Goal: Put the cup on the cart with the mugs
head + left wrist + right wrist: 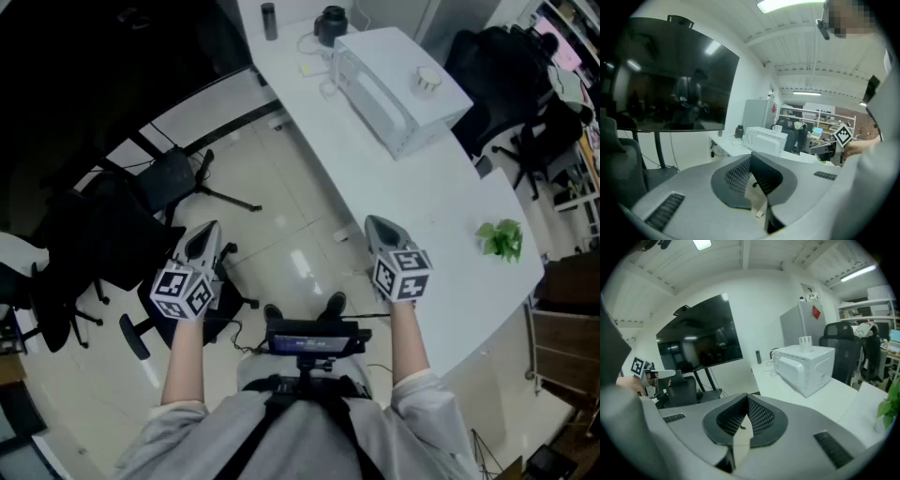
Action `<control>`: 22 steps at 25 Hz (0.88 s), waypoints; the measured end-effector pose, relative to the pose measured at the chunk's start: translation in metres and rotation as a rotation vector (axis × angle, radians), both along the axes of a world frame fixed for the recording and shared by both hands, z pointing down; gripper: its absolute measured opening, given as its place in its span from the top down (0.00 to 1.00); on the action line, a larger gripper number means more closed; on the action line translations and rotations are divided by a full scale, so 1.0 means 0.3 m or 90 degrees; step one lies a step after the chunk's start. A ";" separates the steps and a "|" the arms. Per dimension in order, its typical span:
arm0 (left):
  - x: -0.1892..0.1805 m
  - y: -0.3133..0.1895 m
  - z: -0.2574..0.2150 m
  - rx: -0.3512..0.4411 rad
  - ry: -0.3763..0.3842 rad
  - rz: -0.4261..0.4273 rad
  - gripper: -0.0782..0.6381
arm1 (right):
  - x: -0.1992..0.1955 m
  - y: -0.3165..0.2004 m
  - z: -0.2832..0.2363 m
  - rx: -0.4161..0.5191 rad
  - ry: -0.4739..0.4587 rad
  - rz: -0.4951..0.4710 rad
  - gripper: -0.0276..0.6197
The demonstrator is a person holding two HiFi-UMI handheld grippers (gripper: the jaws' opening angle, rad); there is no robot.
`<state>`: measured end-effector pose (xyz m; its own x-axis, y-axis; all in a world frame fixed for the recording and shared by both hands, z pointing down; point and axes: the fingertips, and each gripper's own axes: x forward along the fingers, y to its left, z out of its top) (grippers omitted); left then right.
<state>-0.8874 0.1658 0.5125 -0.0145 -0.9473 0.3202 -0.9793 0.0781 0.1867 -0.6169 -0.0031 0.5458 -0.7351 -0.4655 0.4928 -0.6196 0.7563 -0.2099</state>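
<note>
Office room with a glossy pale floor (281,234) and a long white tabletop (394,187) curving off to the right; dark office chairs (103,234) crowded the left side; large black screen (701,341) on the far wall.

Cup (427,82) stood on top of the white microwave (384,89), well beyond both tools; no cart with mugs could be made out in any view.

Left hand-held gripper (204,234) had its jaws closed together with nothing between them; right hand-held gripper (380,227) looked the same, jaws meeting at the tips and empty; both were held out over the floor, tilted a little downward, apart from every object.

Risks, as judged: the cup sat high and close to the microwave's far end, so a reach with the jaws not yet parted could nudge it off; a small, smooth-looking cup might slip or twist in a narrow pinch; with the cart unseen, a carry past chairs and chair legs could end in a bump.

Materials: microwave boxy, matte white, vented on one side; cup pale, round, probably ceramic; jaw pads dark and finely dotted, set in smooth grey plastic shells; tabletop smooth, rounded at its edge; leafy green plant (500,239) near that edge.
</note>
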 end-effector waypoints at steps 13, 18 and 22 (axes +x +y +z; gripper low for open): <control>0.520 -0.532 -0.044 0.029 0.005 0.153 0.89 | 0.429 -0.296 -0.062 0.036 -0.007 0.082 0.95; 0.616 -0.674 -0.093 0.050 -0.001 0.170 0.89 | 0.473 -0.374 -0.096 0.043 -0.014 0.075 0.95; 0.667 -0.790 -0.120 0.062 -0.006 0.179 0.89 | 0.490 -0.435 -0.113 0.044 -0.022 0.075 0.95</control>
<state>-0.6872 -0.0712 0.4765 0.2500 -0.9408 0.2290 -0.9618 -0.2142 0.1704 -0.4700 -0.1336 0.5119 -0.6891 -0.5818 0.4321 -0.6984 0.6923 -0.1817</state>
